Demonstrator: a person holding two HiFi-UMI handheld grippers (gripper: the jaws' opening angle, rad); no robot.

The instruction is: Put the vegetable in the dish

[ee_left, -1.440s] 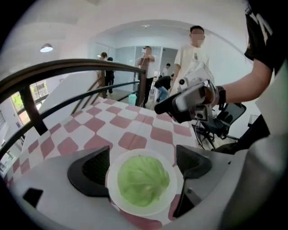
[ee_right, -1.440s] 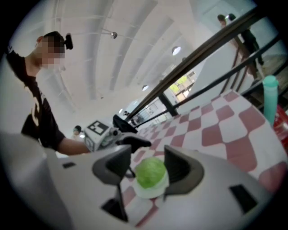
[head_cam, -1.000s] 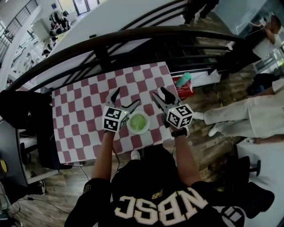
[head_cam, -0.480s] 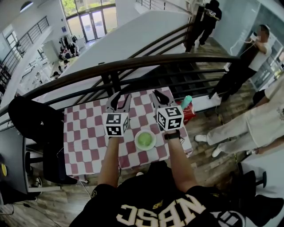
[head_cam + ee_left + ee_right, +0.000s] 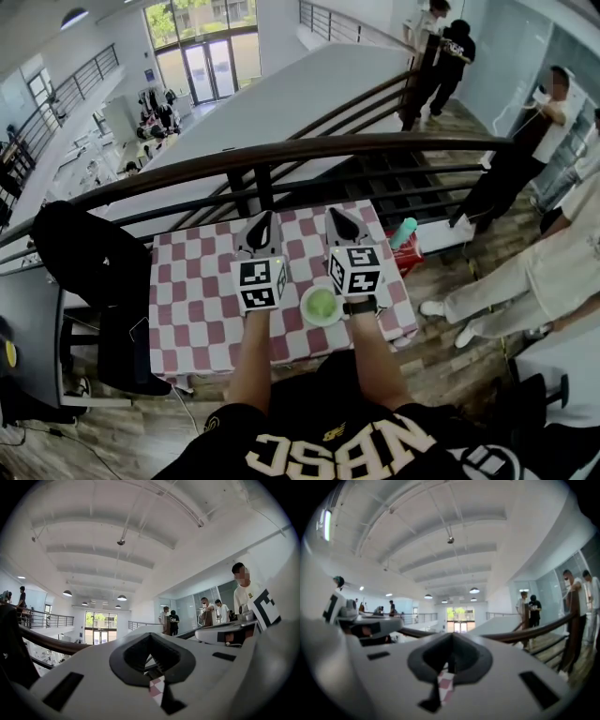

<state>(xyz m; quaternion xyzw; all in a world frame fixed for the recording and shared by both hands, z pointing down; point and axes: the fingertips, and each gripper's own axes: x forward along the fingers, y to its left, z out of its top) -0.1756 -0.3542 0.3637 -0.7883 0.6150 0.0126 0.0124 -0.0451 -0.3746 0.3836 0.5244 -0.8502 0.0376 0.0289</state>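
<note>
A green vegetable (image 5: 322, 304) lies in a small white dish (image 5: 304, 312) near the front right of the red-and-white checked table (image 5: 192, 300). My left gripper (image 5: 263, 218) and right gripper (image 5: 339, 214) are held up side by side above the table, pointing level toward the railing. The dish sits below and between the two wrists. Both pairs of jaws have just been closing and now stand shut with nothing between them. The left gripper (image 5: 150, 637) and right gripper (image 5: 451, 637) views show touching tips, the ceiling and the hall beyond.
A dark curved railing (image 5: 281, 150) runs just beyond the table's far edge. A red box with a teal bottle (image 5: 401, 232) stands off the table's right side. A black jacket on a chair (image 5: 89, 258) is at left. People (image 5: 525, 281) stand at right.
Both grippers have risen from just over the table and now point level. Their jaws went from wide open to shut, empty. The dish with the vegetable stayed on the table.
</note>
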